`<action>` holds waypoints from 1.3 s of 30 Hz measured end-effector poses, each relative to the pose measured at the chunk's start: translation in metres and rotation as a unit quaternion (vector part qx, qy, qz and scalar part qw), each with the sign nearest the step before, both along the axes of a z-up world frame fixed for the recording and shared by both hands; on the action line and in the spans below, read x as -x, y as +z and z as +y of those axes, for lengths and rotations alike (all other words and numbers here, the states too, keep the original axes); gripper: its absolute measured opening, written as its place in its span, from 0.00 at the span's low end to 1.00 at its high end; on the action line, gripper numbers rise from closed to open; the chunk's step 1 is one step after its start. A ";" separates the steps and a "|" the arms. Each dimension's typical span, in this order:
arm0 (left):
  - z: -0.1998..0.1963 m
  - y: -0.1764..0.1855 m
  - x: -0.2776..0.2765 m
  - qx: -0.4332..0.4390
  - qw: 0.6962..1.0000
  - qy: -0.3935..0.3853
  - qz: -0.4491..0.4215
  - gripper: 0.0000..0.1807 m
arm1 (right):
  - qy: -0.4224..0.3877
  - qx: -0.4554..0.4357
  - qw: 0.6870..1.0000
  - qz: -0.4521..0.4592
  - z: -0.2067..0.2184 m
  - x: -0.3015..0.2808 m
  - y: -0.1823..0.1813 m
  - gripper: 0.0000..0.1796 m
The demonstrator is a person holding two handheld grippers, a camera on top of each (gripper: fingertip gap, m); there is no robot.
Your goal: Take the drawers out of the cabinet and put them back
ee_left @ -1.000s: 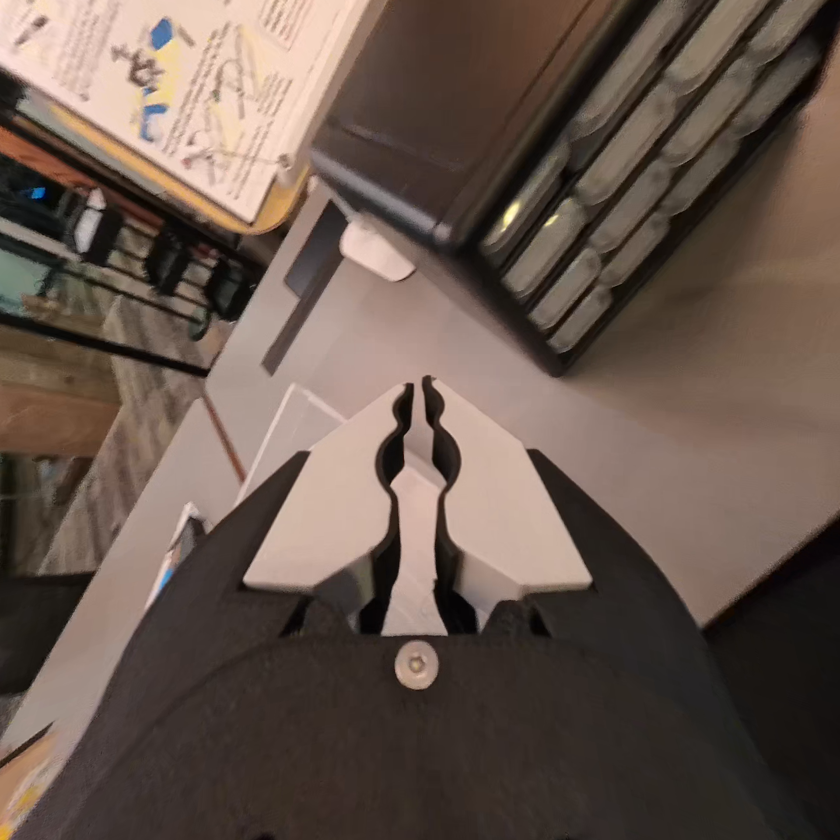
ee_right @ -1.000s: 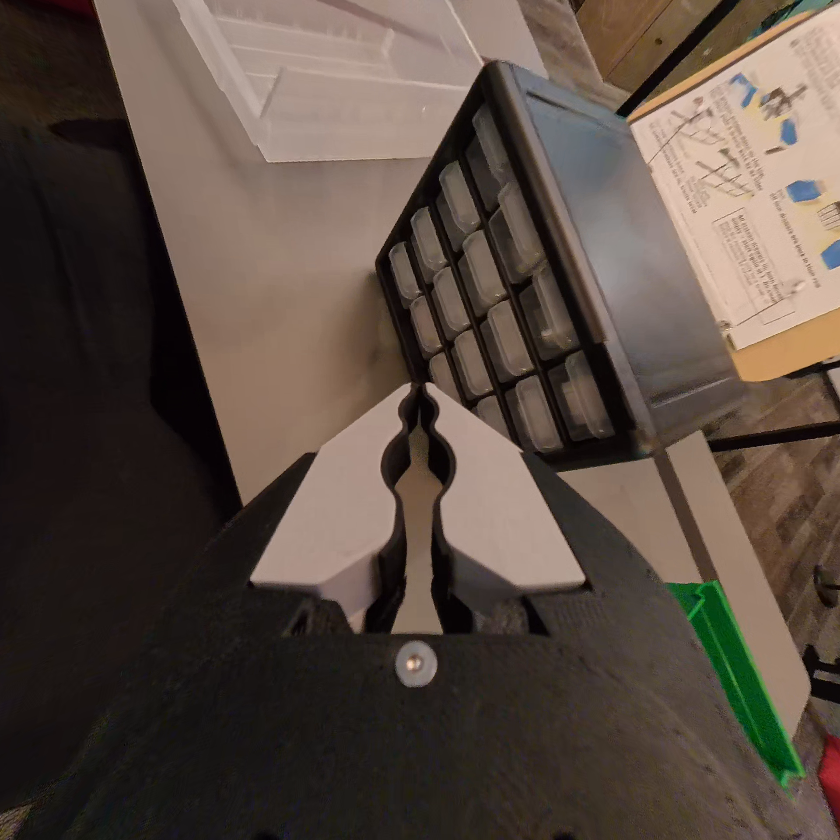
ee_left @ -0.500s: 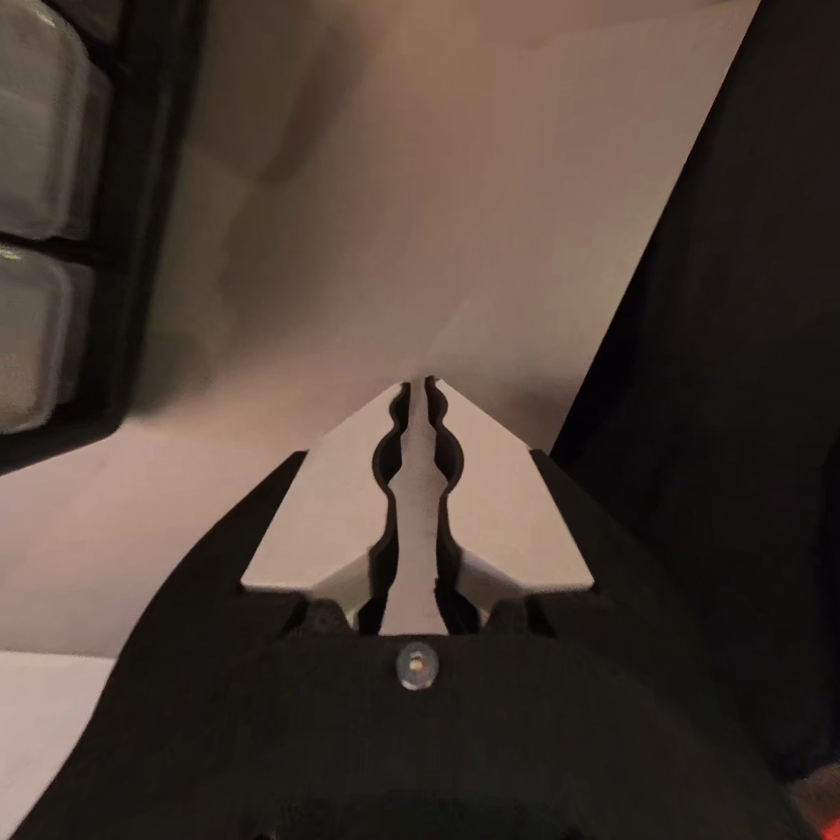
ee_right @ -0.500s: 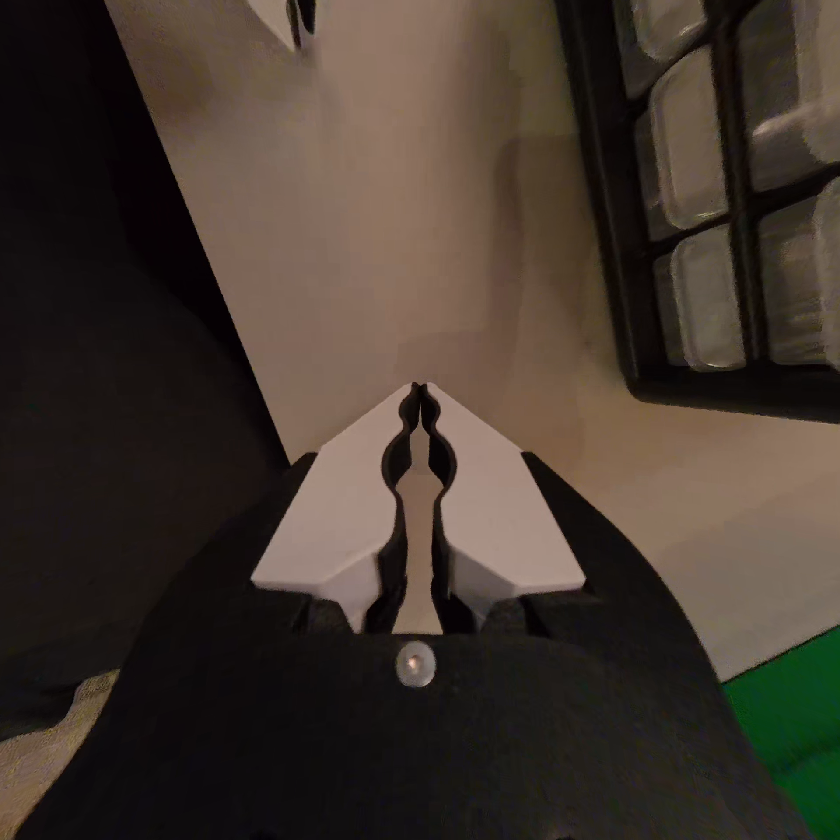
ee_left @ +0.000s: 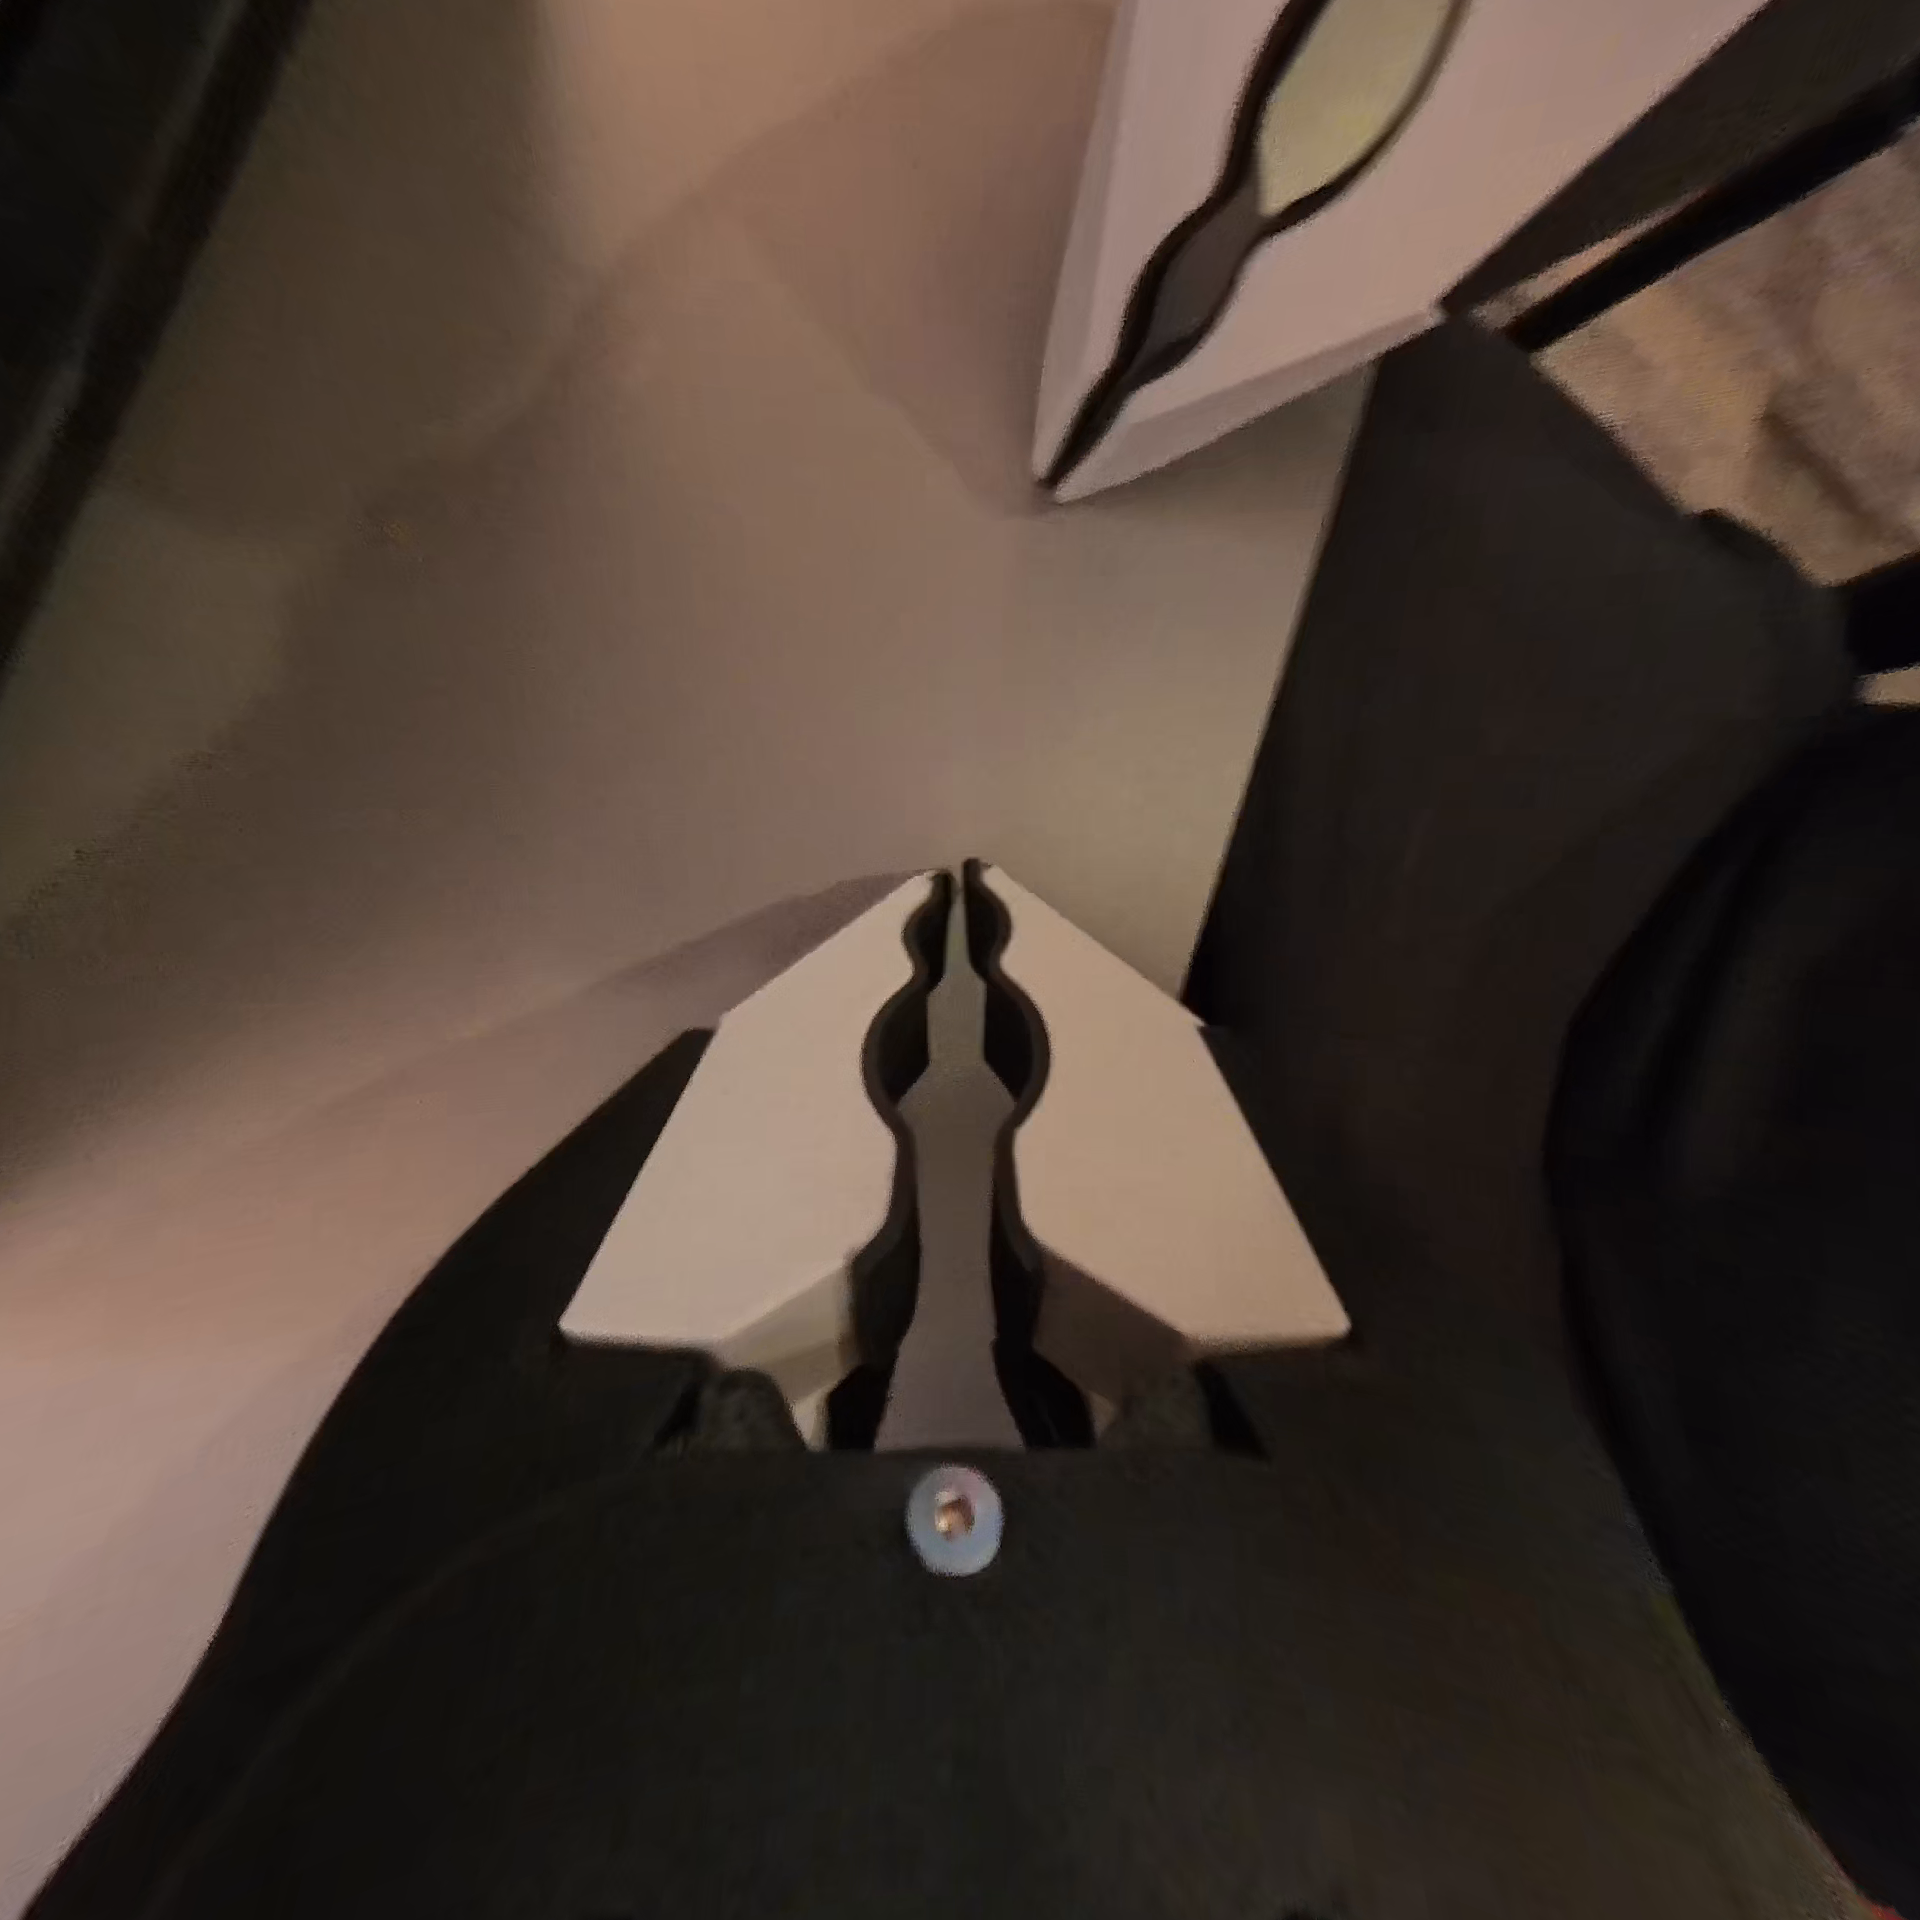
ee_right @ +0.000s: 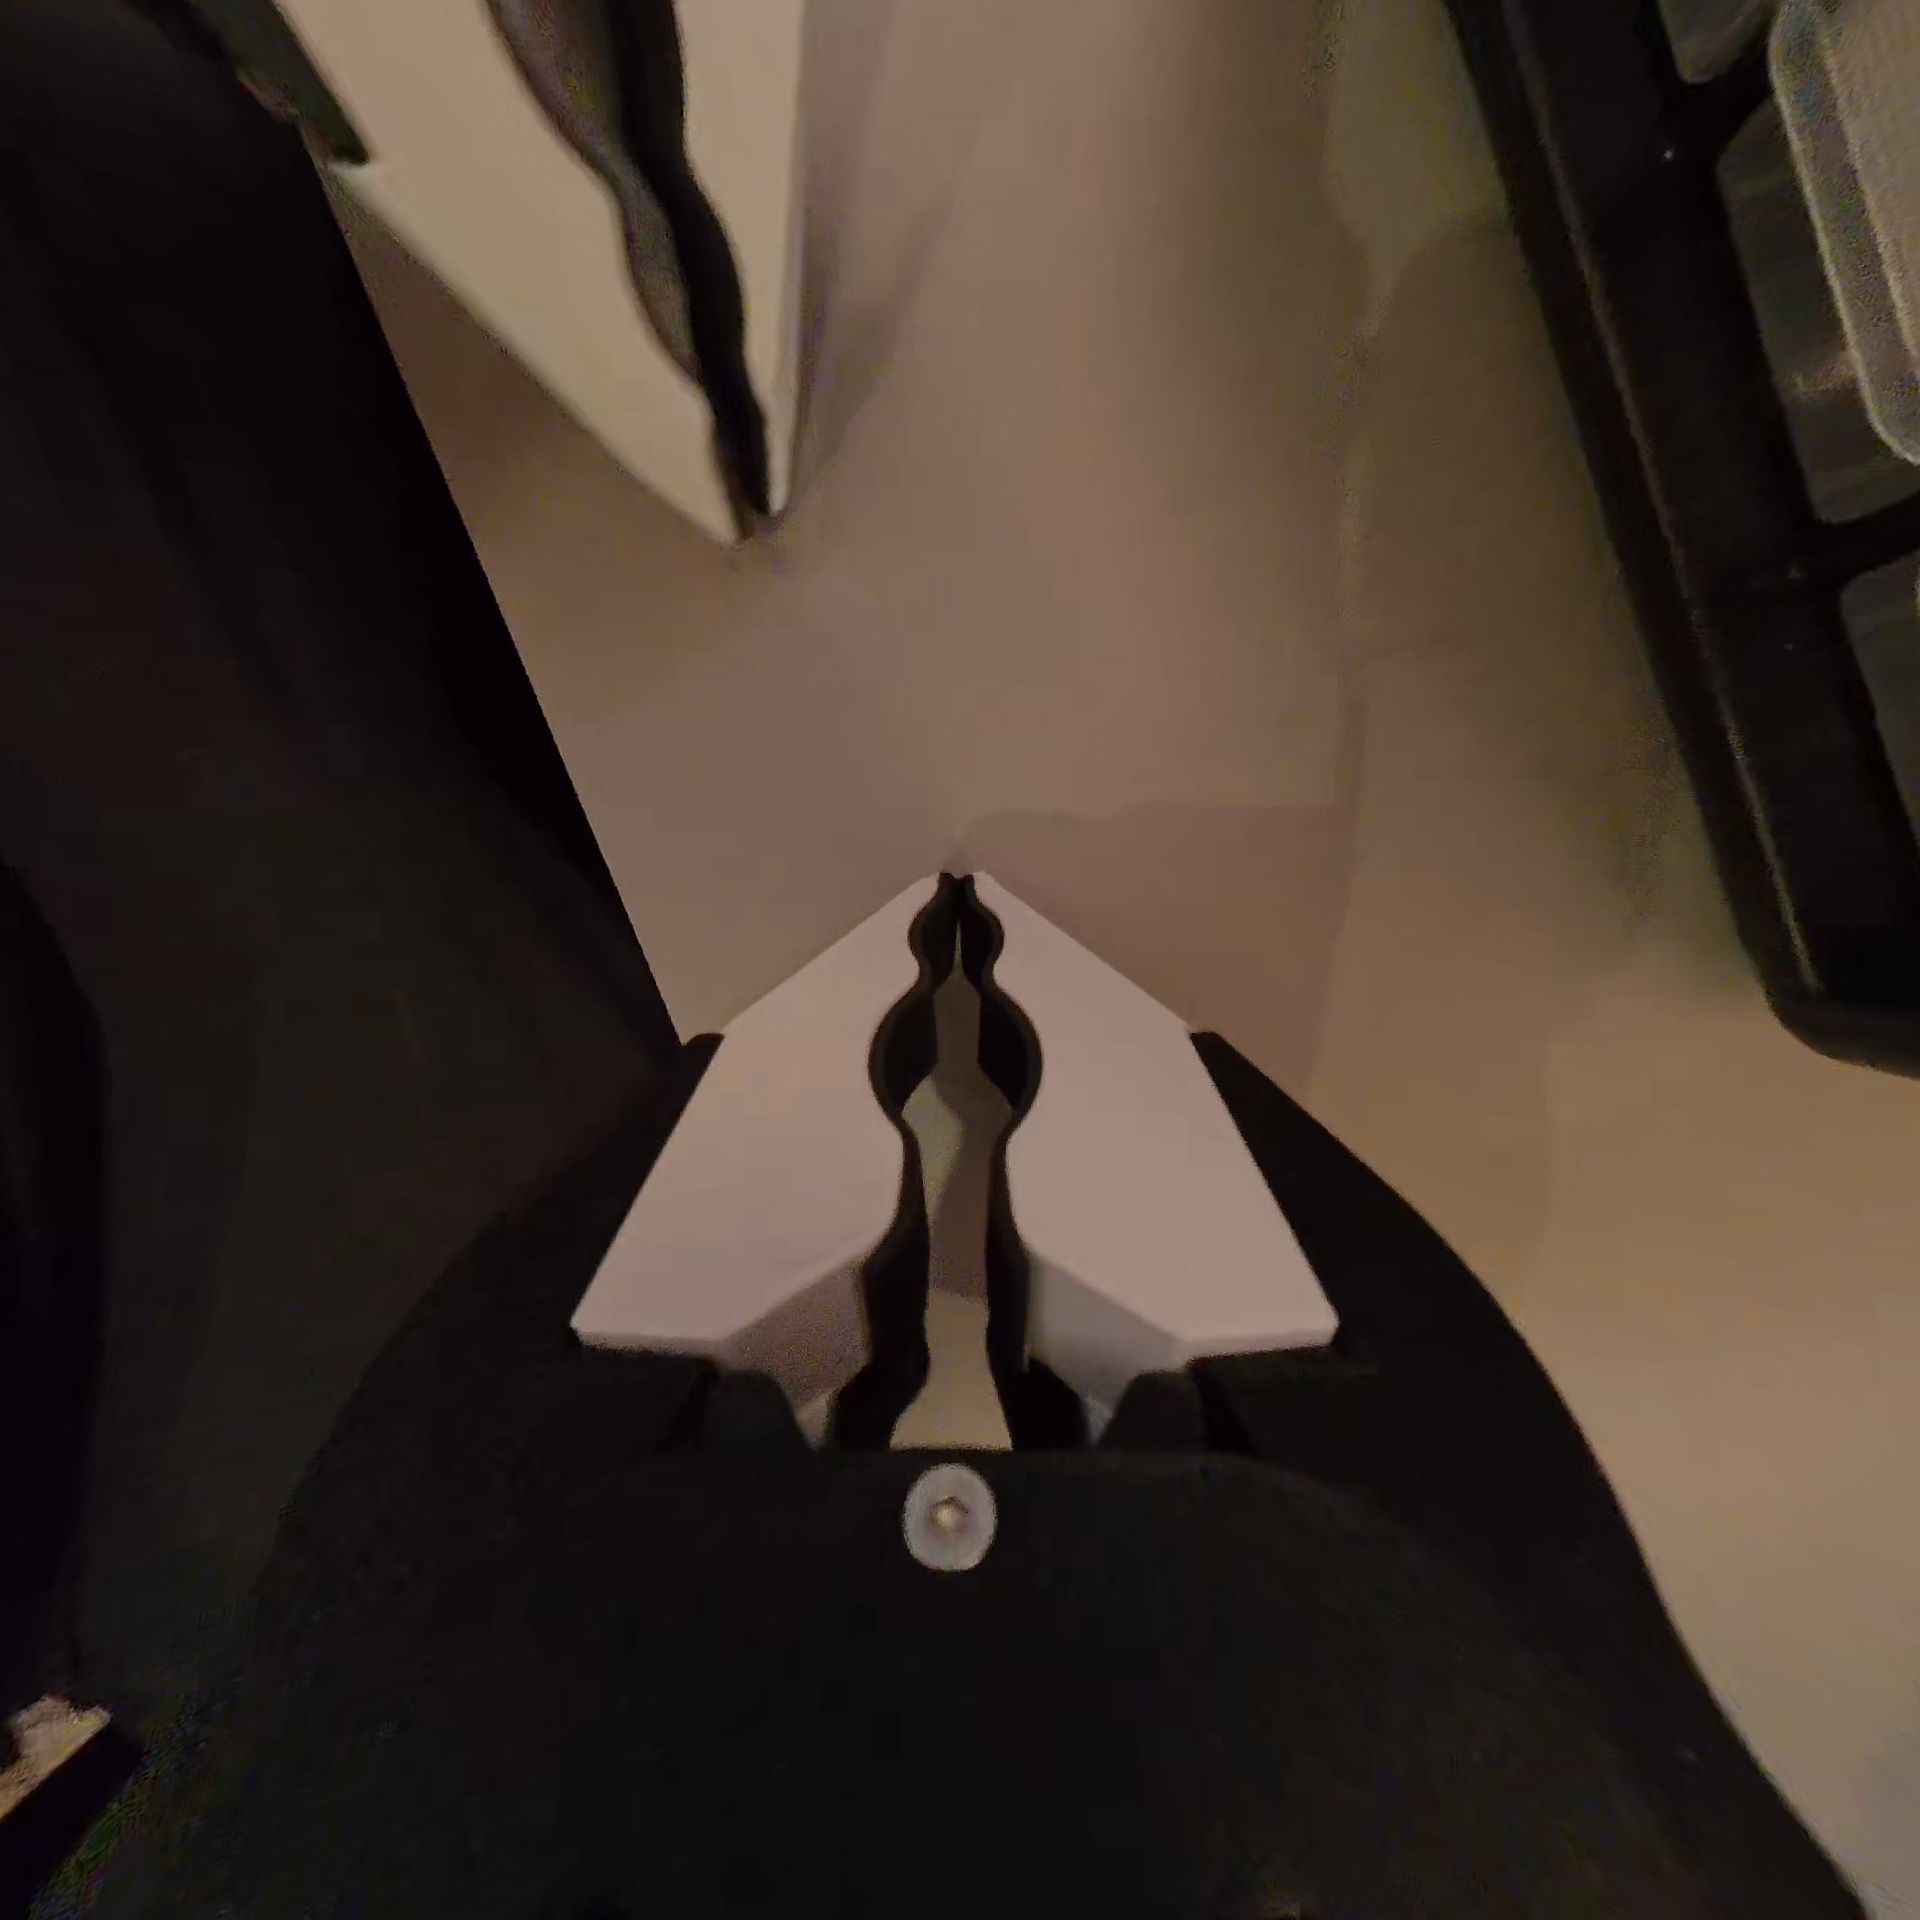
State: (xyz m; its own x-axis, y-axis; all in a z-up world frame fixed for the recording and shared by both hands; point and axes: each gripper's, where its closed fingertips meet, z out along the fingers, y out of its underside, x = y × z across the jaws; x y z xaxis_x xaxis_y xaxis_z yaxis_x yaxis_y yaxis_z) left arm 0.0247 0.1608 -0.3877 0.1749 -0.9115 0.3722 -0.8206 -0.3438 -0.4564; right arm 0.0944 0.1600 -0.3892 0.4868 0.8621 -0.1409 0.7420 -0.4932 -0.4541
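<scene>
Both grippers point down at the pale table top, close to it. My left gripper (ee_left: 956, 878) is shut and empty. My right gripper (ee_right: 956, 883) is shut and empty. The black cabinet (ee_right: 1704, 582) with its clear drawers (ee_right: 1860, 239) shows at the right edge of the right wrist view; its dark frame (ee_left: 62, 312) edges the left of the left wrist view. The right gripper also shows at the top right of the left wrist view (ee_left: 1049, 483). The left gripper shows at the top left of the right wrist view (ee_right: 748, 520). The two tips lie near each other.
The table's front edge (ee_left: 1257, 727) runs diagonally just right of my left gripper, and just left of my right gripper (ee_right: 540, 686). Beyond the edge it is dark. Bare table top (ee_right: 1143, 520) lies between the grippers and the cabinet.
Both grippers have dropped from high above the cabinet to just over the table in front of it, swinging towards each other. Each now sees the other. Both stayed shut.
</scene>
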 end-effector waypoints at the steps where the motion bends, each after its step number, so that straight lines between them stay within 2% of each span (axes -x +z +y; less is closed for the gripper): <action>1: -0.007 0.004 -0.002 0.023 1.000 -0.011 -0.015 0.02 | -0.008 0.001 1.000 0.008 0.001 0.001 0.003 0.00; 2: -0.009 0.018 -0.010 0.035 0.998 -0.011 -0.055 0.01 | -0.017 -0.005 0.999 0.027 0.003 0.005 0.011 0.01; 4: -0.021 0.077 -0.033 0.058 0.979 -0.029 -0.192 0.02 | -0.051 -0.025 0.992 0.117 0.010 0.023 0.048 0.07; 7: -0.059 0.180 -0.050 0.066 0.917 -0.096 -0.382 0.10 | -0.096 -0.034 0.945 0.312 0.012 0.057 0.130 0.13; 9: -0.087 0.226 -0.056 0.046 0.876 -0.138 -0.459 0.14 | -0.104 -0.067 0.930 0.346 0.012 0.068 0.154 0.19; 11: -0.112 0.257 -0.059 0.046 0.843 -0.165 -0.510 0.18 | -0.083 -0.074 0.922 0.372 0.002 0.083 0.168 0.19; 14: -0.135 0.275 -0.059 0.042 0.818 -0.190 -0.541 0.15 | -0.049 -0.045 0.902 0.427 -0.017 0.101 0.182 0.15; 18: -0.148 0.292 -0.049 0.047 0.797 -0.204 -0.567 0.17 | -0.024 -0.027 0.889 0.456 -0.028 0.101 0.191 0.20; 22: -0.149 0.310 -0.037 0.029 0.778 -0.211 -0.591 0.16 | -0.004 -0.005 0.842 0.539 -0.038 0.091 0.217 0.25; 23: -0.150 0.316 -0.035 0.027 0.772 -0.213 -0.598 0.18 | -0.008 -0.001 0.838 0.545 -0.039 0.091 0.218 0.25; 25: -0.164 0.318 -0.037 0.026 0.770 -0.239 -0.591 0.21 | -0.007 -0.010 0.859 0.512 -0.042 0.101 0.207 0.25; 26: -0.172 0.313 -0.041 0.019 0.774 -0.251 -0.581 0.23 | -0.001 -0.020 0.864 0.503 -0.043 0.106 0.205 0.21; 29: -0.188 0.304 -0.046 -0.002 0.777 -0.277 -0.565 0.24 | -0.002 -0.030 0.870 0.491 -0.043 0.110 0.205 0.20; 31: -0.197 0.306 -0.043 0.019 0.775 -0.293 -0.560 0.24 | 0.008 -0.041 0.876 0.480 -0.046 0.114 0.205 0.19; 33: -0.213 0.311 -0.034 0.040 0.756 -0.332 -0.563 0.13 | 0.023 -0.029 0.875 0.483 -0.052 0.120 0.206 0.19; 34: -0.224 0.315 -0.028 0.056 0.740 -0.358 -0.566 0.12 | 0.039 -0.013 0.869 0.493 -0.057 0.125 0.208 0.20; 36: -0.252 0.319 -0.021 0.086 0.722 -0.415 -0.546 0.14 | 0.087 0.016 0.853 0.515 -0.077 0.134 0.219 0.15; 39: -0.281 0.320 -0.014 0.114 0.700 -0.460 -0.534 0.17 | 0.151 0.008 0.857 0.492 -0.101 0.140 0.227 0.10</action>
